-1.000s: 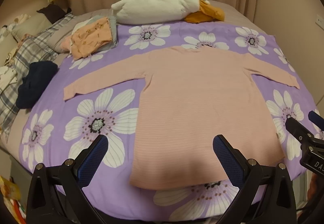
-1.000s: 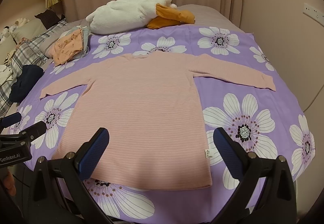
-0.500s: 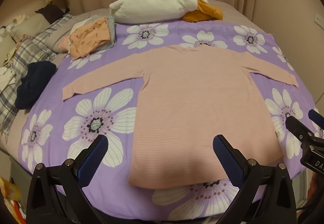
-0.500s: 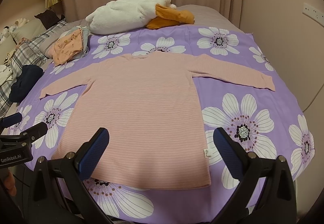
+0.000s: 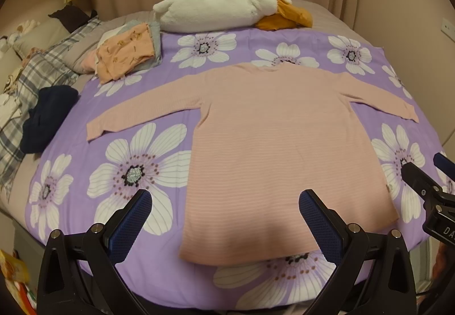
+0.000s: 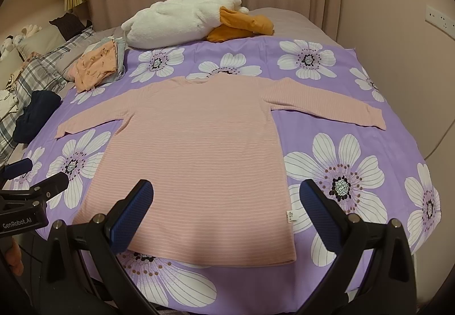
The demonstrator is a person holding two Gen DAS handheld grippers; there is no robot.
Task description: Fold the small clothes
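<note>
Between the blue-padded fingers of the left gripper [image 5: 224, 218], which are spread wide with nothing held, the lower left corner of a pink striped long-sleeved top [image 5: 278, 150] is framed. The right gripper [image 6: 226, 214] is likewise held apart and empty, above the hem on the side where a small white label [image 6: 289, 216] is sewn. Neither tool is seen to touch the fabric; both hover at the near edge of the bed.

The top is laid flat on a purple flowered sheet [image 5: 142, 161], neckline away from the tools, with both sleeves stretched outward. No fold is yet made, so the step in hand is judged to be the approach for the first fold. For the next move, a sleeve cuff or a side edge would probably have to be pinched cleanly through its layers and carried inward across the body, without the sheet beneath being caught.

Further out, beyond the left sleeve [image 5: 142, 110], a stack of folded small clothes [image 5: 128, 56] is seen, topped by an orange printed piece. To the left of it lies a dark navy garment [image 5: 45, 115] beside a plaid pillow [image 5: 42, 73]. Past the neckline, a white plush cushion [image 6: 176, 24] with an orange piece [image 6: 241, 24] is set. None of these is judged to stand in the way; the fabric around the top is unobstructed.
</note>
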